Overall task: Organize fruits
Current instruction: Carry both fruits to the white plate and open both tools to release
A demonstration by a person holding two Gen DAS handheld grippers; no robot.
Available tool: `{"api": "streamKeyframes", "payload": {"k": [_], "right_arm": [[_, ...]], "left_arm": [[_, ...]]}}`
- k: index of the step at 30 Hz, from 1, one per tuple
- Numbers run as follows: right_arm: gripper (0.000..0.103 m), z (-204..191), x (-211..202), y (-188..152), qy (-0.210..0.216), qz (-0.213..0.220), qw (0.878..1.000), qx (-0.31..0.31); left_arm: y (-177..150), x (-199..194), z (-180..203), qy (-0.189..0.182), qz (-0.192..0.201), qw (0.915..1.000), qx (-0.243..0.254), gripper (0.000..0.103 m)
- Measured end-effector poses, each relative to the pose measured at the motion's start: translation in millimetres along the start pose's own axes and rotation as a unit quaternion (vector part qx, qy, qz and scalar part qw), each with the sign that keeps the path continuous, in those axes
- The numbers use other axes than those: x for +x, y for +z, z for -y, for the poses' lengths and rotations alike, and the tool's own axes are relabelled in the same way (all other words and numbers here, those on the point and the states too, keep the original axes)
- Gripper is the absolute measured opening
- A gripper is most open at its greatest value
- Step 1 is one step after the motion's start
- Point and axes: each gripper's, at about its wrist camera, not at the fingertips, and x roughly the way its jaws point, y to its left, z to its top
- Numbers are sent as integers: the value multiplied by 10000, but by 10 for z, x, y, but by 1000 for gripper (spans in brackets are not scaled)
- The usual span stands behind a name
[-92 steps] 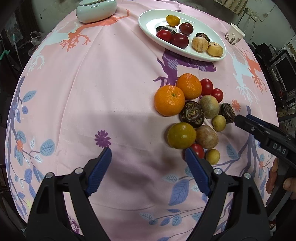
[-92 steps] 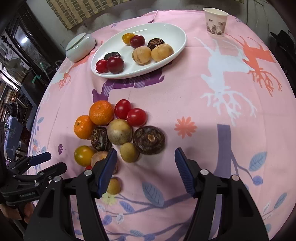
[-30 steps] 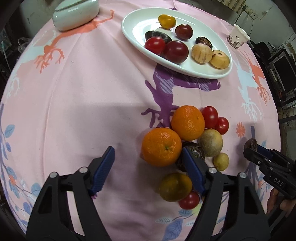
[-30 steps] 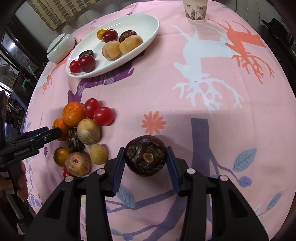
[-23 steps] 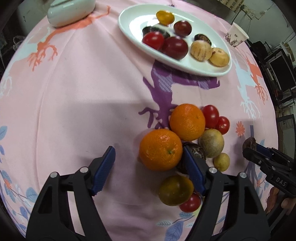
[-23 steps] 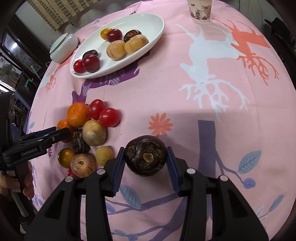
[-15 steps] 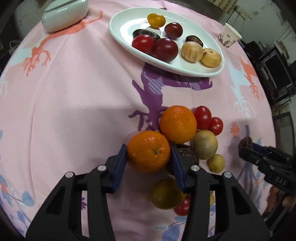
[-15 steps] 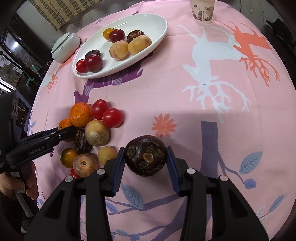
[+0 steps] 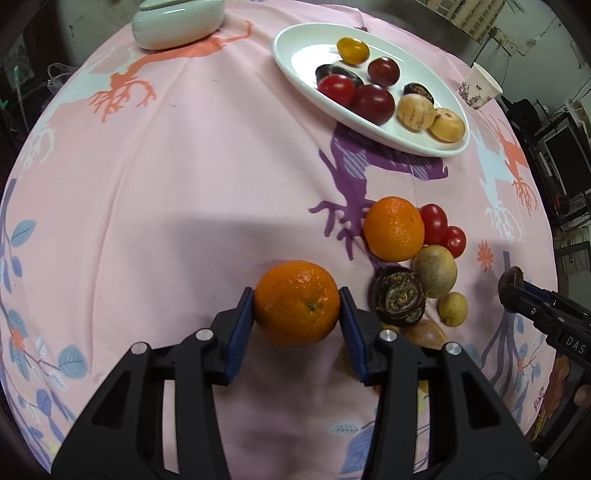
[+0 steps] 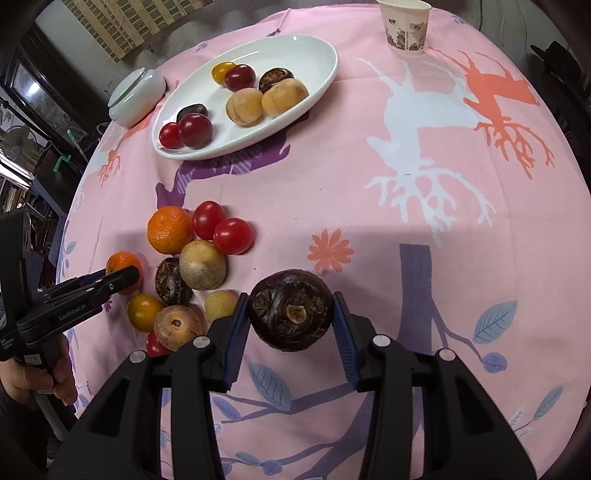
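Note:
My left gripper (image 9: 295,297) is shut on an orange mandarin (image 9: 296,304), held left of the fruit pile; in the right wrist view the left gripper (image 10: 118,280) shows at the left edge with the mandarin (image 10: 122,264) behind it. My right gripper (image 10: 290,299) is shut on a dark brown wrinkled fruit (image 10: 290,310) over the pink cloth. The pile holds a second mandarin (image 9: 393,229), two cherry tomatoes (image 9: 436,223), a dark fruit (image 9: 397,295) and brownish and yellow fruits. A white oval plate (image 9: 295,48) with several fruits sits at the back.
A paper cup (image 10: 404,27) stands at the far right edge of the table. A pale lidded bowl (image 9: 177,18) sits at the back left. A person's hand (image 10: 37,376) grips the left tool's handle. Pink printed cloth (image 9: 184,166) covers the round table.
My left gripper's jaws closed on the nearer mandarin and drew it left, away from the pile. The right gripper kept still with the dark fruit in it.

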Motion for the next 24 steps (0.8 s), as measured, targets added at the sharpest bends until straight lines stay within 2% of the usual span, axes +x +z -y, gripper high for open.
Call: {"api": "streamKeyframes", "payload": {"k": [7, 15, 24], "right_arm": [[44, -48, -61, -5, 3, 46, 10000, -42], [44, -65, -153, 64, 85, 142, 9998, -79], [44, -123, -345, 554, 226, 612, 9976, -220]], "left_arm": [[-12, -295, -38, -130, 214, 9997, -45, 46], [56, -524, 106, -279, 351, 9989, 99, 46], [533, -703, 319, -475, 666, 9960, 368, 46]]}}
